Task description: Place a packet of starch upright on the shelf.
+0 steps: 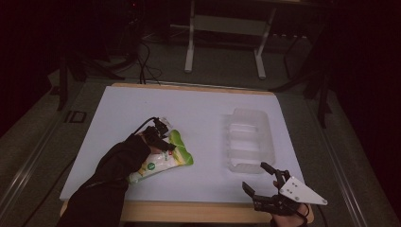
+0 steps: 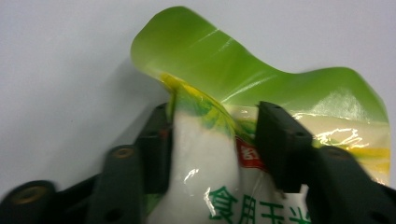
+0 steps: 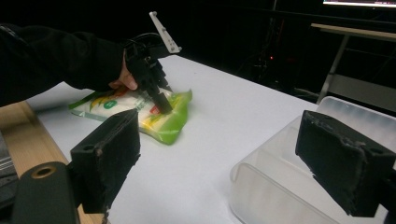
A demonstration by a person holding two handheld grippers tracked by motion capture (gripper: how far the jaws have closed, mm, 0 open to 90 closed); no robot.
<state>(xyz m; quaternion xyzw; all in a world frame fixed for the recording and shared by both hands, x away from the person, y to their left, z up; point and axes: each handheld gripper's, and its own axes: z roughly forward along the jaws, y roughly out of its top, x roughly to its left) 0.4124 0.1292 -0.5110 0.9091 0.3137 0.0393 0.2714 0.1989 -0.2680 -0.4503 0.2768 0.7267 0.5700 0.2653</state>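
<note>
Sitting at the near right edge of the table (image 1: 198,101), the right gripper (image 1: 259,176) has its jaws spread wide w/ nothing between them; a grey three-cornered plate rides on top of it. In the right gripper view its two black pads (image 3: 112,154) stand well apart, w/ the clear plastic tray (image 3: 280,186) just beyond them.

Farther in, on the left side, the left gripper (image 1: 169,144) points down onto a snack bag (image 1: 163,161), white w/ green edges & green print. Left gripper view: both jaws press the bag's body from either side, the film bulging up between them, so it's pinching the bag. The bag's green sealed end (image 2: 243,60) curls up past the jaw tips. The rest of the bag lies flat on the white tabletop, partly under the person's dark sleeve (image 1: 113,175).

Across the table to the right, the tray sits well apart from the bag. Beyond the table's far edge: white table legs (image 1: 190,45) & cables on the floor, dim.
</note>
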